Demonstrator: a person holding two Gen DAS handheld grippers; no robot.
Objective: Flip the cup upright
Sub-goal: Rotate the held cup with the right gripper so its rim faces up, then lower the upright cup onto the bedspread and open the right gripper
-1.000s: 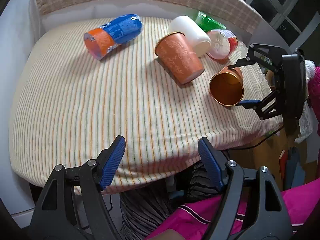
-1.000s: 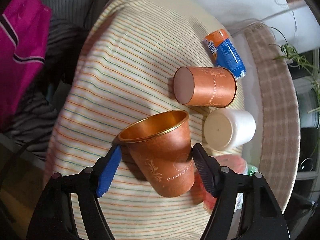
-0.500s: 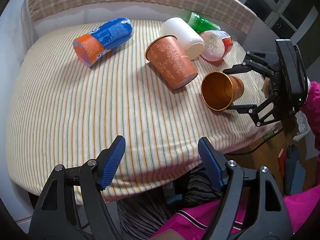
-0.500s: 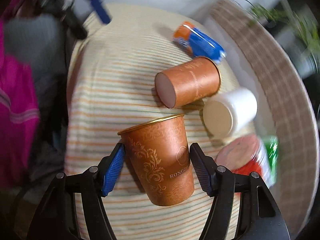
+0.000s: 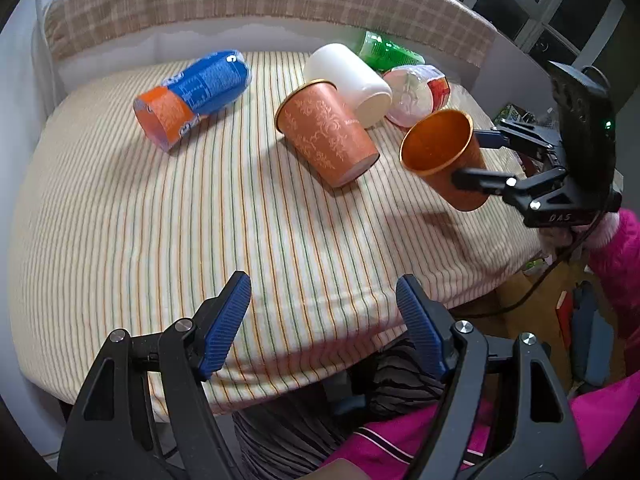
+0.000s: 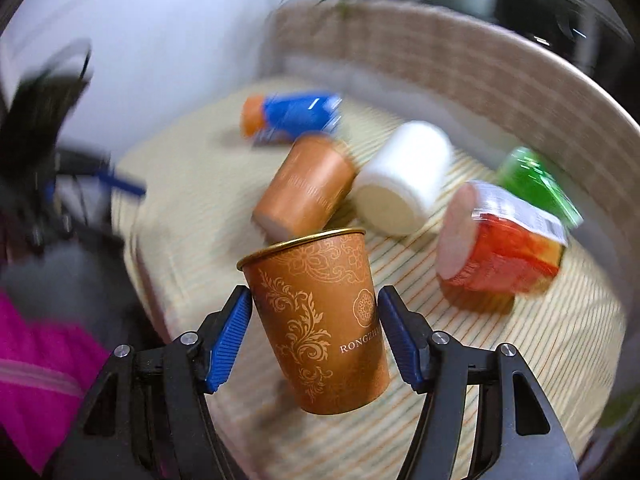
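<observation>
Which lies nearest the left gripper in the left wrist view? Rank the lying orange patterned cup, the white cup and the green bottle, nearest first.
From the left gripper:
1. Lying orange patterned cup, mid-table, ahead.
2. White cup, just behind it, touching its rim.
3. Green bottle, at the far edge, behind the white cup.

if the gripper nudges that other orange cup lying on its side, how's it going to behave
The lying orange cup would probably roll, curving because its body tapers. It looks like thin paper, so likely light and easily dented. The white cup sits close behind it and the striped cloth looks soft, which may stop it quickly.
</observation>
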